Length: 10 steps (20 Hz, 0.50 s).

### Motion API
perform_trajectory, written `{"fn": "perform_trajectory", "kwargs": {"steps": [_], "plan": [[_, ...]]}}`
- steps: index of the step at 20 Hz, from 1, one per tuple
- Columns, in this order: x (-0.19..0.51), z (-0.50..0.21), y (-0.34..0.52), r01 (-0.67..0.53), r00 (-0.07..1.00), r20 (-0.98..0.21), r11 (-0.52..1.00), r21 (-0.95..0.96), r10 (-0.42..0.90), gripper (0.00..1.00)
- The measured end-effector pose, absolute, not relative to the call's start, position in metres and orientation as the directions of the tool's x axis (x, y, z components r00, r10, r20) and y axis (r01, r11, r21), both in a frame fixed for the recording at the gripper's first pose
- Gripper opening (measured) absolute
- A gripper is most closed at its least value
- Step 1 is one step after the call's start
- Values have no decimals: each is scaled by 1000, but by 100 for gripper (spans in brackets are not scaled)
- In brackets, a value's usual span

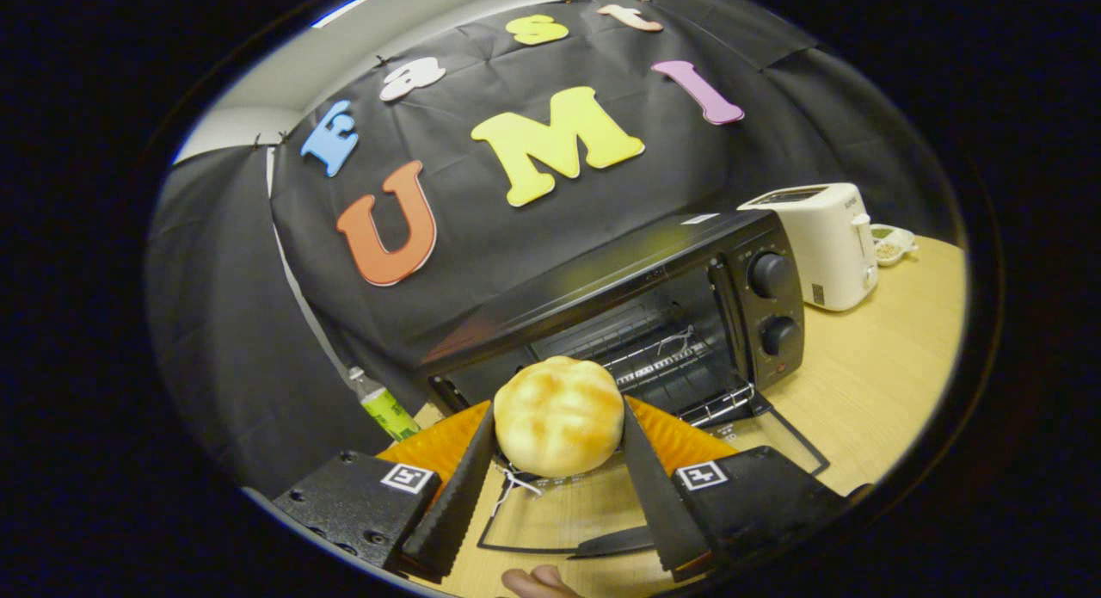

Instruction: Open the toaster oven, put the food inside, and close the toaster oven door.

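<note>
We hold the bun (559, 416) between our gripper's (559, 456) two fingers, both pressing its sides. Just beyond them stands the oven (654, 323), its door (550, 512) dropped flat under the bun. Farther off right, a toaster (826, 245) rests on the table (886, 366).

We see the bun (559, 416) held between the gripper (557, 473) fingers, both pressing its sides, just in front of the open toaster oven (654, 297). Oven door (654, 495) lies flat on the tabletop (869, 383), under the bun & fingers. Oven sits w/ its back to the booth wall. Pop-up toaster (826, 241) stands right of the oven, nr the tabletop's far edge; small dish (890, 243) just right of it. Bottle (383, 404) stands left of the oven.
</note>
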<state>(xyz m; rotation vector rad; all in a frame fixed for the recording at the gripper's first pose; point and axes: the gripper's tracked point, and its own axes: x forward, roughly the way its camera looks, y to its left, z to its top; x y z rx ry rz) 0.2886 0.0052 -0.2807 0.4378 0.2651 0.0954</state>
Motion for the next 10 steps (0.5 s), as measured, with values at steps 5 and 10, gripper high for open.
{"fn": "perform_trajectory", "kwargs": {"steps": [5, 10], "plan": [[335, -298, 3, -13, 949, -277, 900, 436, 148, 88], [367, -304, -9, 15, 946, -296, 890, 455, 135, 89]]}}
